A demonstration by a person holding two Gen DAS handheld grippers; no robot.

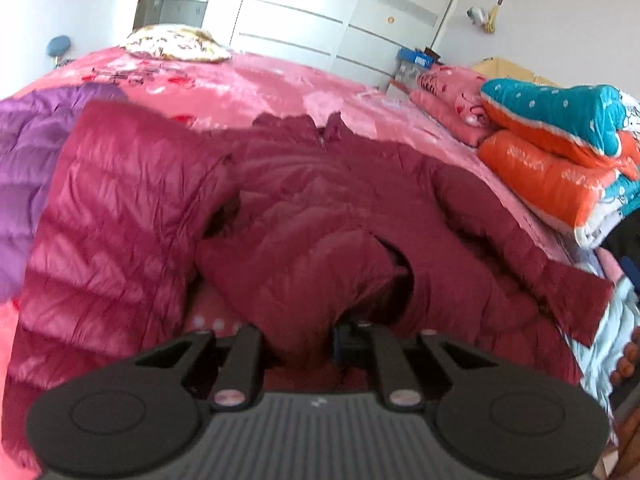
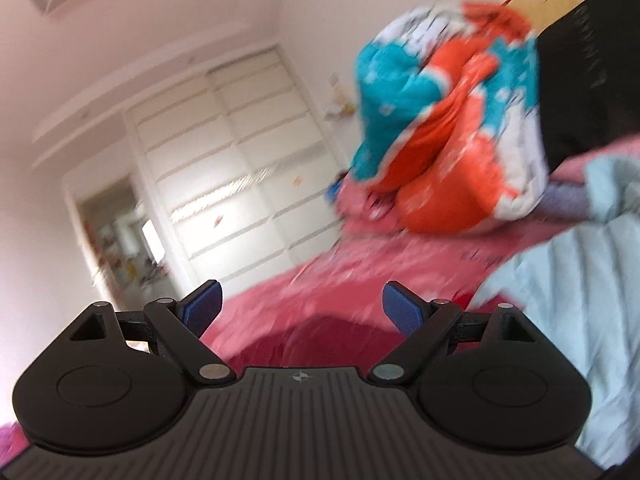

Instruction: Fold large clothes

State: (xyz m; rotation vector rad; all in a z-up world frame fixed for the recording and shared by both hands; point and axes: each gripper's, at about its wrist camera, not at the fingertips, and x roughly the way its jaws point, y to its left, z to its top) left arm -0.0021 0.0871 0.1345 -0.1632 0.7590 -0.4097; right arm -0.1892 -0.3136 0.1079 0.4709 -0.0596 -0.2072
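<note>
The dark red puffer jacket (image 1: 280, 216) is lying spread across the pink bedspread (image 1: 260, 84), a purple jacket (image 1: 28, 152) lying beside it; the left gripper (image 1: 304, 344) is pinching a fold of the red jacket's cloth, its jaws clamped together on it; the right gripper (image 2: 302, 312) is hovering with its blue pads (image 2: 204, 311) standing wide apart, holding nothing; folded quilts (image 1: 560, 152) are sitting stacked at the bed's edge.

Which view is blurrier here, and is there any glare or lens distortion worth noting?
Right wrist view: heavy motion smear over the quilt stack and wardrobe, only the right gripper crisp. Left wrist view: sharper, mild softness; sheen on the red jacket; the bed bulges under fisheye, corners vignetted.
</note>
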